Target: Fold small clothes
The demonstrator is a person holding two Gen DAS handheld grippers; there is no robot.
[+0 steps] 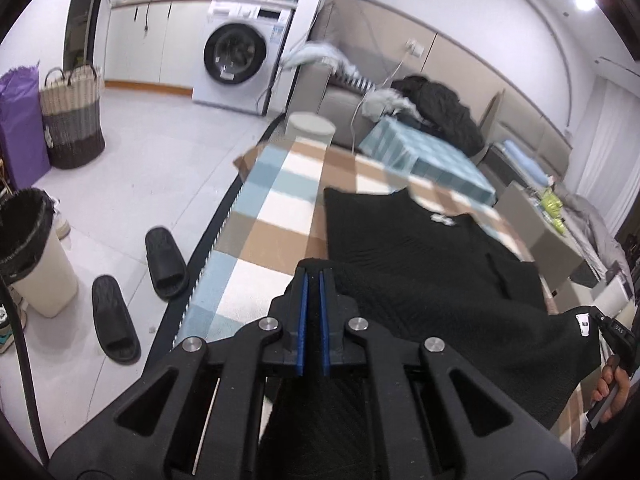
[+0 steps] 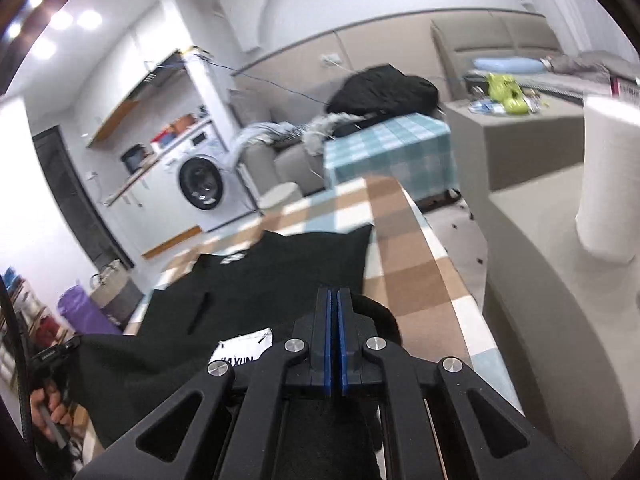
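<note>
Left wrist view: left gripper (image 1: pixel 313 276) with blue-padded fingers (image 1: pixel 303 312) nearly together, clamped on near hem of black garment (image 1: pixel 420 264). Garment spread over checked tablecloth (image 1: pixel 256 232), near edge lifted off the surface, white label (image 1: pixel 583 324) at its right corner. Right gripper (image 1: pixel 614 334) at far right edge, pinching that corner. Two black slippers (image 1: pixel 138 284) on floor at left, white bin (image 1: pixel 32 256) beside them, washing machine (image 1: pixel 236 52) at the back.

Right wrist view: right gripper (image 2: pixel 334 300) with pads pressed together on black garment (image 2: pixel 280 276); cloth bunched under and around fingers. White label (image 2: pixel 244 346) just left of fingers. Left gripper (image 2: pixel 56 356) at lower left, gripping opposite corner. Paper towel roll (image 2: pixel 608 176) upright at right.
</note>
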